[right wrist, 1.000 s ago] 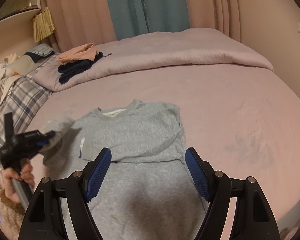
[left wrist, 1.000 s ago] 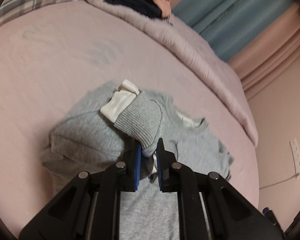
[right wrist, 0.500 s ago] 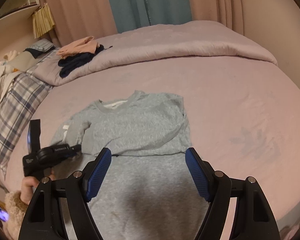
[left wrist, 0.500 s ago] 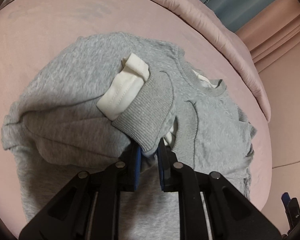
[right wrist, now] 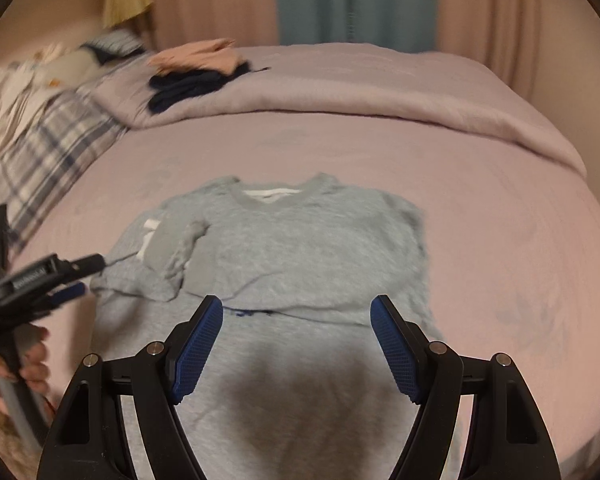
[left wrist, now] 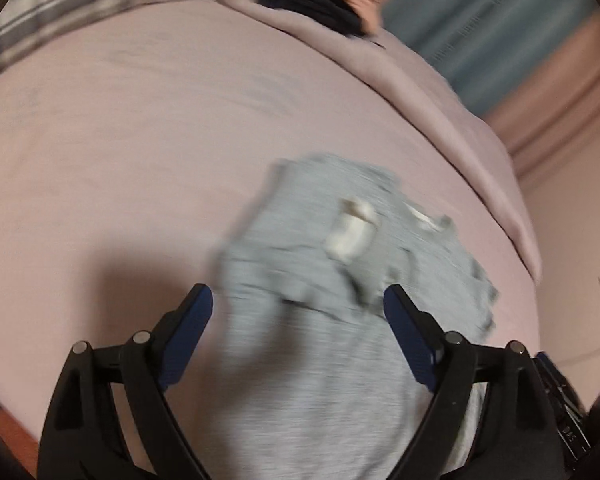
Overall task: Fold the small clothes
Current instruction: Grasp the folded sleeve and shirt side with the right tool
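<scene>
A small grey sweater (right wrist: 300, 240) lies flat on the pink bed sheet (right wrist: 500, 220), neck towards the far side. Its left sleeve (right wrist: 168, 248) is folded in over the chest, and the cuff with its white lining (left wrist: 352, 236) rests on the body of the sweater (left wrist: 320, 360). My left gripper (left wrist: 296, 296) hovers back from that cuff; its jaws are opening and nothing is between them. From the right wrist view the left gripper (right wrist: 86, 276) sits at the sweater's left edge, held by a hand (right wrist: 28, 360). My right gripper (right wrist: 297, 308) stands open over the lower half, empty.
A folded pink duvet (right wrist: 380, 92) runs across the far side of the bed. A stack of dark blue and peach clothes (right wrist: 196, 76) rests on it. A plaid pillow (right wrist: 40, 160) lies at the left. Curtains (right wrist: 352, 0) hang behind. Both views are motion-blurred.
The left gripper carried the sleeve cuff in over the sweater, then let it go and drew back with its jaws spread wide. The right gripper stayed open and shifted slightly.
</scene>
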The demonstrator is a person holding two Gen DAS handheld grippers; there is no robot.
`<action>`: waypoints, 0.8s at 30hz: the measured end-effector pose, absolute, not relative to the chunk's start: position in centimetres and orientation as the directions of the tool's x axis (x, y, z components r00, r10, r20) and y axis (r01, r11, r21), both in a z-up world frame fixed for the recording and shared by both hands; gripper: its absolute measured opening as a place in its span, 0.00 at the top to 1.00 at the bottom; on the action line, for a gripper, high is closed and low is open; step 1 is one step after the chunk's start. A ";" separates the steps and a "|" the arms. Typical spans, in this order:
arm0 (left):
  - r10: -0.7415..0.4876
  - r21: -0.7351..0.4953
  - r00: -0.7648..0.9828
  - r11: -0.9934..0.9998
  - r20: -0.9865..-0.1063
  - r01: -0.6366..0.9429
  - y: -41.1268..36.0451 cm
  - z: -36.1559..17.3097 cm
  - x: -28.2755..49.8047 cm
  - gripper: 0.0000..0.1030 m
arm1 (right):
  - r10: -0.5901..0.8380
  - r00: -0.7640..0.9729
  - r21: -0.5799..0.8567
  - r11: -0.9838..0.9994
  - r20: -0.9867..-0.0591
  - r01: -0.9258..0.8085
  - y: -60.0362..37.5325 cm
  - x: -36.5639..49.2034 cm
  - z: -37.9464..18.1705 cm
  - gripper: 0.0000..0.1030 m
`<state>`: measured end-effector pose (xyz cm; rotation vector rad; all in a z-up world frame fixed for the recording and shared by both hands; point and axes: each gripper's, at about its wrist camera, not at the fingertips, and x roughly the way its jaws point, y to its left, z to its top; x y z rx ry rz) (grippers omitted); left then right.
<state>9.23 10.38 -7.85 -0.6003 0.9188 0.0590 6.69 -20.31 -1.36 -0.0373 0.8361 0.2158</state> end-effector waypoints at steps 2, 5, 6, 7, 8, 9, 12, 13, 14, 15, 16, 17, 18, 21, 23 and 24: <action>-0.159 -0.449 0.617 0.822 -0.771 -0.349 11.9 -8.1 8.5 0.15 | 0.190 0.646 0.022 0.966 -0.739 -0.258 -18.5 7.2 -1.2 0.26; -0.136 -0.448 0.600 0.795 -0.789 -0.410 13.5 -8.8 7.7 0.16 | 0.239 0.608 0.006 0.933 -0.757 -0.360 -15.0 8.6 -1.3 0.26; -0.130 -0.448 0.593 0.785 -0.795 -0.428 13.8 -9.0 7.4 0.16 | 0.251 0.592 0.008 0.924 -0.766 -0.382 -13.9 9.1 -1.5 0.26; -0.124 -0.445 0.588 0.779 -0.799 -0.441 14.1 -9.2 7.1 0.16 | 0.256 0.580 0.008 0.918 -0.773 -0.396 -13.3 9.5 -1.7 0.26; -0.119 -0.443 0.585 0.776 -0.802 -0.450 14.5 -9.2 6.9 0.16 | 0.267 0.557 0.008 0.906 -0.787 -0.422 -11.9 10.3 -2.1 0.26; -0.114 -0.439 0.581 0.774 -0.806 -0.457 14.7 -9.2 6.7 0.16 | 0.270 0.542 0.008 0.899 -0.796 -0.437 -11.0 10.7 -2.5 0.26; -0.101 -0.425 0.569 0.773 -0.816 -0.472 14.8 -9.4 6.4 0.16 | 0.278 0.489 0.007 0.874 -0.827 -0.486 -7.9 12.1 -4.1 0.26; -0.102 -0.423 0.567 0.774 -0.818 -0.471 14.9 -9.5 6.4 0.16 | 0.271 0.479 -0.001 0.870 -0.835 -0.494 -7.1 12.4 -4.6 0.26; -0.103 -0.421 0.565 0.776 -0.819 -0.469 14.9 -9.5 6.4 0.16 | 0.252 0.472 -0.021 0.866 -0.844 -0.500 -6.0 12.8 -5.5 0.26; -0.104 -0.420 0.563 0.777 -0.820 -0.468 14.9 -9.6 6.3 0.16 | 0.239 0.473 -0.037 0.863 -0.848 -0.503 -5.4 13.0 -5.9 0.29; -0.104 -0.419 0.561 0.778 -0.821 -0.468 15.0 -9.7 6.3 0.16 | 0.226 0.474 -0.053 0.862 -0.851 -0.505 -4.8 13.3 -6.4 0.31; -0.104 -0.416 0.558 0.779 -0.823 -0.469 15.0 -9.8 6.2 0.16 | 0.210 0.469 -0.067 0.859 -0.858 -0.508 -4.2 13.6 -7.1 0.36; -0.104 -0.415 0.556 0.780 -0.825 -0.469 15.0 -9.9 6.2 0.16 | 0.202 0.463 -0.072 0.858 -0.863 -0.508 -3.9 13.8 -7.5 0.36; -0.107 -0.413 0.549 0.778 -0.829 -0.473 15.2 -10.4 6.2 0.16 | 0.177 0.452 -0.088 0.857 -0.874 -0.507 -2.9 14.4 -8.6 0.36; -0.114 -0.421 0.542 0.766 -0.832 -0.485 15.5 -10.7 6.0 0.16 | 0.164 0.460 -0.114 0.848 -0.873 -0.517 -2.4 14.3 -9.2 0.36; -0.120 -0.428 0.543 0.762 -0.831 -0.486 15.6 -10.8 5.9 0.16 | 0.139 0.473 -0.145 0.844 -0.870 -0.516 -2.1 14.3 -9.7 0.36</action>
